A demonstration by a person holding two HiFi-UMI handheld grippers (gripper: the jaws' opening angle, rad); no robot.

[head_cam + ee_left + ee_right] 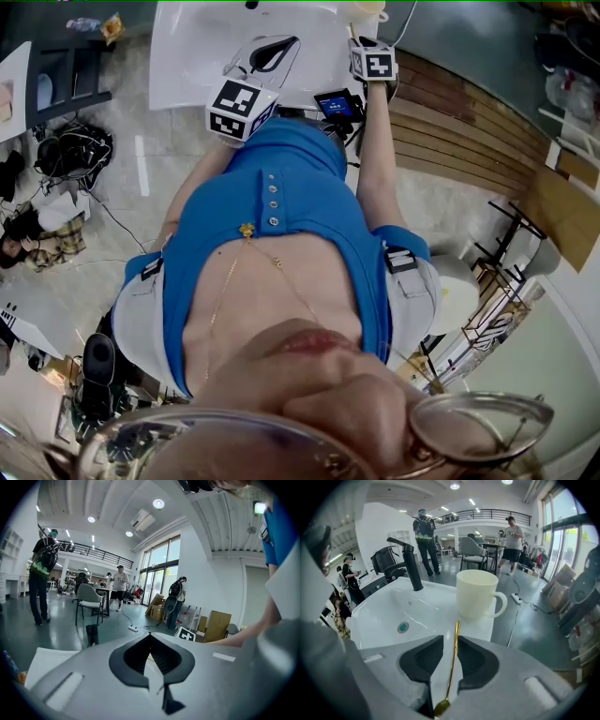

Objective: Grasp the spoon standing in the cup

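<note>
A thin gold spoon (452, 663) lies between the jaws of my right gripper (450, 638), which is shut on its handle. The spoon's bowl is at the near end, and the handle tip points toward the cup. The white cup (476, 594) stands upright on the sink's rim just beyond the jaws, with its handle to the right and nothing standing in it. In the head view my right gripper's marker cube (373, 64) is by the cup (362, 9). My left gripper (150, 636) is shut on nothing, raised and aimed out into the room.
The white sink (384, 616) has a black faucet (410, 565) at the back and a drain (403, 627). The left gripper (267, 54) hangs over the sink (197, 56). People, chairs and tables stand far off on the grey floor.
</note>
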